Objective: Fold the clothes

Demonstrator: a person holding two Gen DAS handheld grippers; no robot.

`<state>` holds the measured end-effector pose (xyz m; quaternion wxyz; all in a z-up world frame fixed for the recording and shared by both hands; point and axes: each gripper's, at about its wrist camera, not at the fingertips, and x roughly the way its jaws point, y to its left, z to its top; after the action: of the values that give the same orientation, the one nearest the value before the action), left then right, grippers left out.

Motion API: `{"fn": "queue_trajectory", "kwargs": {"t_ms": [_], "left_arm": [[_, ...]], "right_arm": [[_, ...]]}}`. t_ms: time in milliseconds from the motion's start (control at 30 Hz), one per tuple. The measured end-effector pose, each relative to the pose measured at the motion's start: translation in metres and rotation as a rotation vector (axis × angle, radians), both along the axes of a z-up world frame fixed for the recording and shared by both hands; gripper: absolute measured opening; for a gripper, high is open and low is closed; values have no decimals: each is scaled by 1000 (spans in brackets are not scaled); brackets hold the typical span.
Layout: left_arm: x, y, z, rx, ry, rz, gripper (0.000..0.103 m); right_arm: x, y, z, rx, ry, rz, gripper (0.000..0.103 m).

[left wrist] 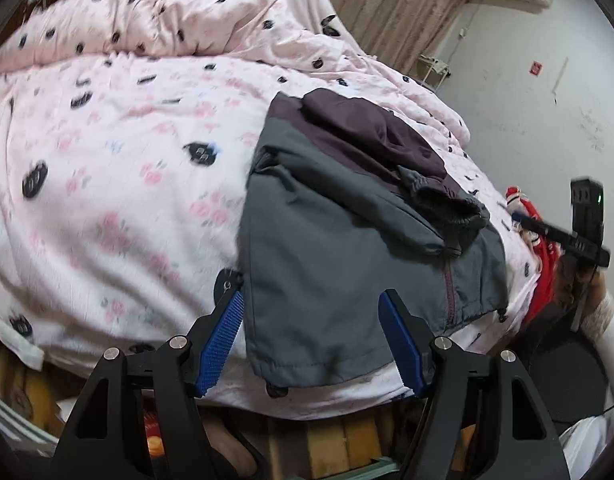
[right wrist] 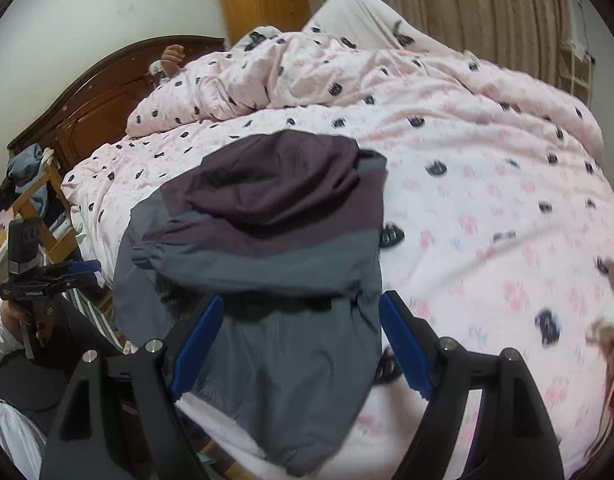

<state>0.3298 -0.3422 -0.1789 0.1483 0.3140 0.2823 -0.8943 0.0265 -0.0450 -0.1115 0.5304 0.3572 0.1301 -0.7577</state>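
The grey and purple jacket (left wrist: 347, 240) lies half-folded on the bed's pink quilt (left wrist: 107, 160), long axis running near to far, its near hem between the released left claw (left wrist: 311, 344) and released right claw (right wrist: 299, 348), neither gripping cloth.

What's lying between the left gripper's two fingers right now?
The jacket's grey hem corner, lying on the duvet. The left gripper is open around it, shown in the left wrist view.

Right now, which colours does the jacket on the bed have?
The jacket is grey with a dark purple upper part and hood; the right wrist view shows it best.
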Motion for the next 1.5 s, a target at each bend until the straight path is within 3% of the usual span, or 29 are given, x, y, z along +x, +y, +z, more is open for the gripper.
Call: {"fn": "queue_trajectory", "kwargs": {"t_ms": [167,433,667,933,1067,1233,1367,1500], "left_arm": [[1,-4,-11,114,-10,-35,65],[-15,3,-32,84,-156,-38,65],[-32,-2,-54,92,-211,-74,65],[-34,-6,-59,112,-181,-100,65],[-30,2,-52,100,-158,-124,49],[-27,11,-44,98,-134,-133,43],[-26,7,-40,109,-139,-101,26],[-26,-1,-41,140,-142,-82,18]], "right_arm": [[0,12,-8,5,-74,-35,82],[2,19,-30,116,-102,-54,82],[5,20,-36,145,-103,-42,82],[5,19,-36,152,-102,-38,82],[3,19,-38,162,-106,-41,82],[0,20,-40,170,-112,-52,82],[-1,21,-41,175,-119,-60,82],[-1,21,-44,186,-126,-61,82]]}}
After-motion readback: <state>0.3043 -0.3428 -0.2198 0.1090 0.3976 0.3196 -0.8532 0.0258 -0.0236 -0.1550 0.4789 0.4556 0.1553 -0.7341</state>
